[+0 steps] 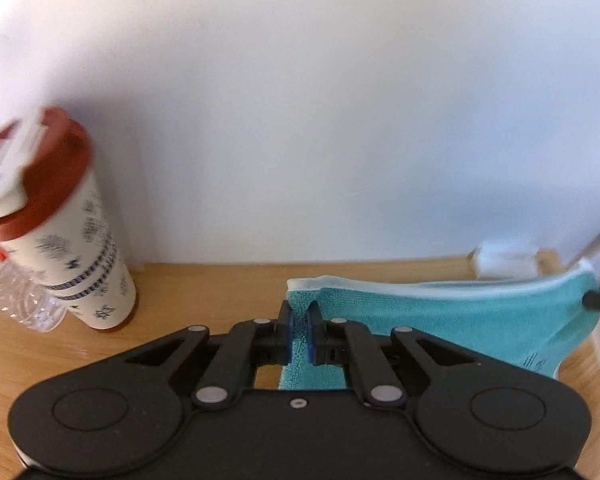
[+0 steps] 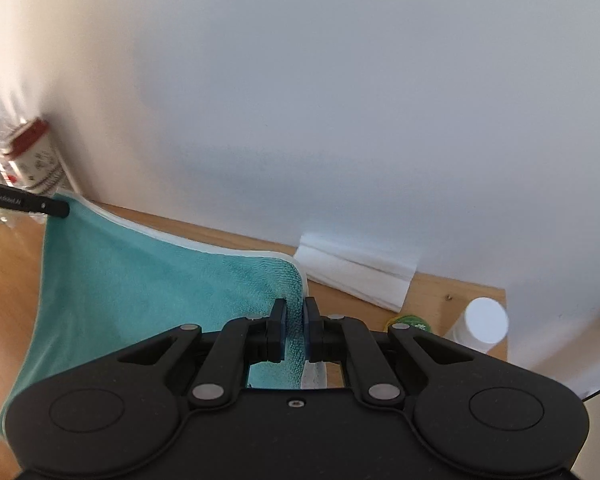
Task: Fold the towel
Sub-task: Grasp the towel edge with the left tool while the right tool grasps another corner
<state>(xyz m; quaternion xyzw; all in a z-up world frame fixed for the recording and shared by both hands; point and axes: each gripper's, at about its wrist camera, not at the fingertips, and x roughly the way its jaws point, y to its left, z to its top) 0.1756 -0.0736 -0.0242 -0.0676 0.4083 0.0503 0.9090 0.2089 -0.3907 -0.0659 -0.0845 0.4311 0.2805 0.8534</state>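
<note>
above the wooden desk [image 1: 204, 284], against a white wall, the teal towel [image 1: 440, 316] hangs stretched between the two grippers, its white-trimmed top edge running side to side as the long axis and the rest of the cloth drooping toward the desk. the left gripper [image 1: 299, 334] has its fingers clenched on one upper corner, the right gripper [image 2: 295, 330] has its fingers clenched on the other. only the left wrist view shows up close the patterned tumbler [image 1: 80, 248] with a red lid and the crinkled clear plastic [image 1: 28, 304] beside it. only the right wrist view shows the folded white cloth [image 2: 360, 276] by the wall, a white bottle [image 2: 482, 322] and a small green-lidded jar [image 2: 410, 323].
</note>
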